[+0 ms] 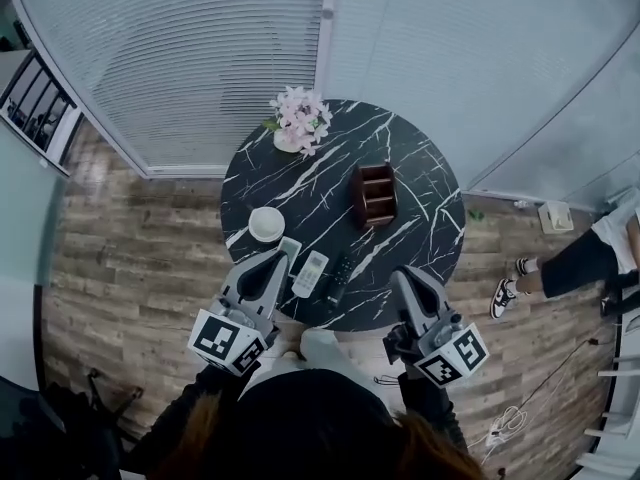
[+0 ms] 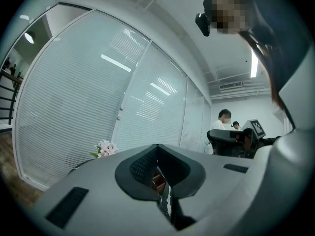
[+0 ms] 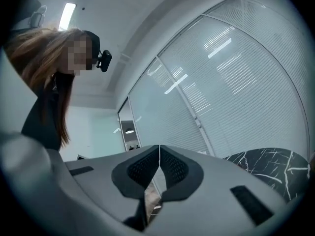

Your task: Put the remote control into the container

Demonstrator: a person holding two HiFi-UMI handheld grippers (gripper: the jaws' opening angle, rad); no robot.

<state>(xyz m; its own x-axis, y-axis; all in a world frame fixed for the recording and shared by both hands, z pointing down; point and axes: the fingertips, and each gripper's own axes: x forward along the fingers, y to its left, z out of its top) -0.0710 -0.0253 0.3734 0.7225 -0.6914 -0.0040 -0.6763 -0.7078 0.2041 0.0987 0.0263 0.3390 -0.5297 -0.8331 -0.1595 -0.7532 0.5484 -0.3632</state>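
Observation:
On the round black marble table (image 1: 400, 148) a white remote control (image 1: 310, 273) and a black remote control (image 1: 338, 278) lie side by side near the front edge. The brown wooden container (image 1: 373, 194) stands upright behind them, right of the middle. My left gripper (image 1: 287, 249) is shut and empty, its tips just left of the white remote. My right gripper (image 1: 403, 274) is also shut and empty, at the table's front right edge. The left gripper view shows the closed left gripper (image 2: 157, 152) with a sliver of the container (image 2: 157, 180) below it. In the right gripper view the closed right gripper (image 3: 159, 152) points past the table (image 3: 268, 166).
A vase of pink flowers (image 1: 298, 120) stands at the table's back left, a white round dish (image 1: 266, 224) at its left. Glass walls with blinds (image 1: 200, 58) curve behind the table. A person's legs and sneakers (image 1: 520, 283) are on the wooden floor to the right.

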